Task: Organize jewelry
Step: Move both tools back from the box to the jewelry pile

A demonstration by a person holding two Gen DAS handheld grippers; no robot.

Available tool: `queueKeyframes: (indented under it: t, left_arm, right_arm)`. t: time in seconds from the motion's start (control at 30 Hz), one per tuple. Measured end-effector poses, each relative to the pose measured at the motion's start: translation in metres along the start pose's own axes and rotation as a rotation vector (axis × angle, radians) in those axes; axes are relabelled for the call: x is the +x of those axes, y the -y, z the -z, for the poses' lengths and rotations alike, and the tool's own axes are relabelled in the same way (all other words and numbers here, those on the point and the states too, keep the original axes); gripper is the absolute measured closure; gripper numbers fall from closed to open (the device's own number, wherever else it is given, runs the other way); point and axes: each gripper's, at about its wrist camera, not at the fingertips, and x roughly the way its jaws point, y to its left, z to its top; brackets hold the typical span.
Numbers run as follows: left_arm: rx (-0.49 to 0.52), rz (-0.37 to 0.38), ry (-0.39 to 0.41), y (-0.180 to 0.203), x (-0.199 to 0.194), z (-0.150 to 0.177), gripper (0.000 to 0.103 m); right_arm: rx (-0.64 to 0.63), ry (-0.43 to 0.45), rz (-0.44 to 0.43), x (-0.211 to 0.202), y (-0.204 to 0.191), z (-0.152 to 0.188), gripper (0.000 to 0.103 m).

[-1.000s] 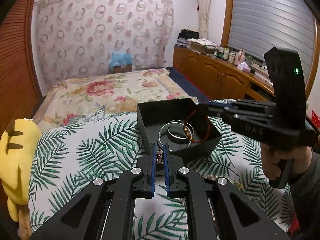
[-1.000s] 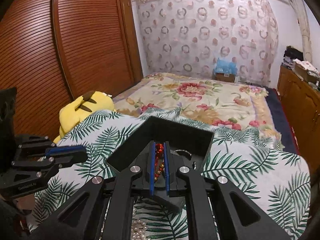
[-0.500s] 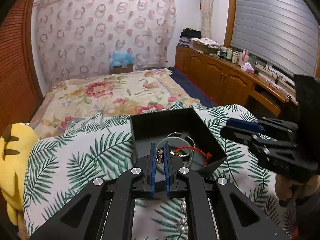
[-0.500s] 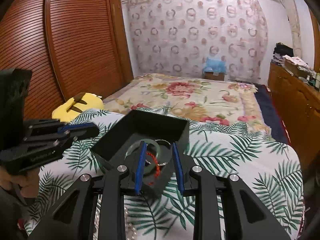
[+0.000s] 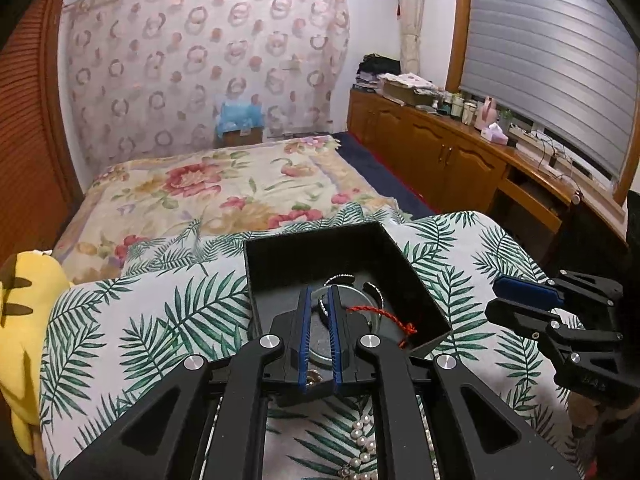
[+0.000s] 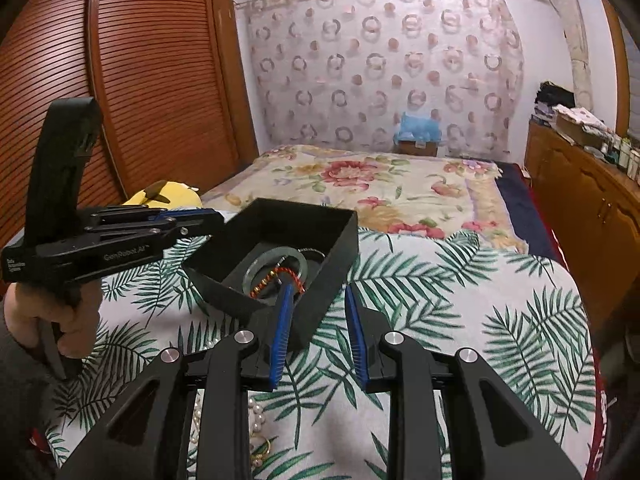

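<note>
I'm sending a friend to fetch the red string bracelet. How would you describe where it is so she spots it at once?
On the palm-leaf cloth stands an open black box. Inside, the red string bracelet lies draped over a pale green bangle. It is the only red, twisted-cord piece; its neighbours there are rigid rings.

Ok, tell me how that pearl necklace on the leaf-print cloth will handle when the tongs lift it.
The pearl necklace lies in a loose curve on the leaf-print cloth, so it is probably floppy and will dangle from one pinch point. Its beads look round and glossy, so it may slip between the pads. It looks light, but a trailing end could snag the black box.
</note>
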Motion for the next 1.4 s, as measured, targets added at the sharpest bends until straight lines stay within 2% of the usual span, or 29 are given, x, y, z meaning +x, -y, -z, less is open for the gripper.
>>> queueKeyframes:
  t: [0.13, 0.2, 0.63, 0.9, 1.4]
  left_arm:
    - [0.005, -0.004, -0.004, 0.001, -0.01, 0.007, 0.093]
    - [0.015, -0.005, -0.007, 0.003, -0.017, 0.015, 0.087]
    - [0.049, 0.046, -0.039, 0.012, -0.054, 0.064, 0.085]
    - [0.02, 0.077, -0.059, 0.013, -0.068, 0.089, 0.084]
    - [0.042, 0.135, -0.108, 0.044, -0.087, 0.135, 0.084]
  right_arm:
    - [-0.001, -0.006, 0.002, -0.007, -0.001, 0.007, 0.074]
    - [0.009, -0.005, -0.007, -0.015, -0.001, 0.013, 0.074]
    - [-0.01, -0.061, -0.044, -0.041, -0.026, 0.053, 0.074]
    - [-0.01, -0.11, -0.067, -0.045, -0.04, 0.076, 0.074]
    - [-0.009, -0.146, -0.065, -0.062, -0.056, 0.112, 0.074]
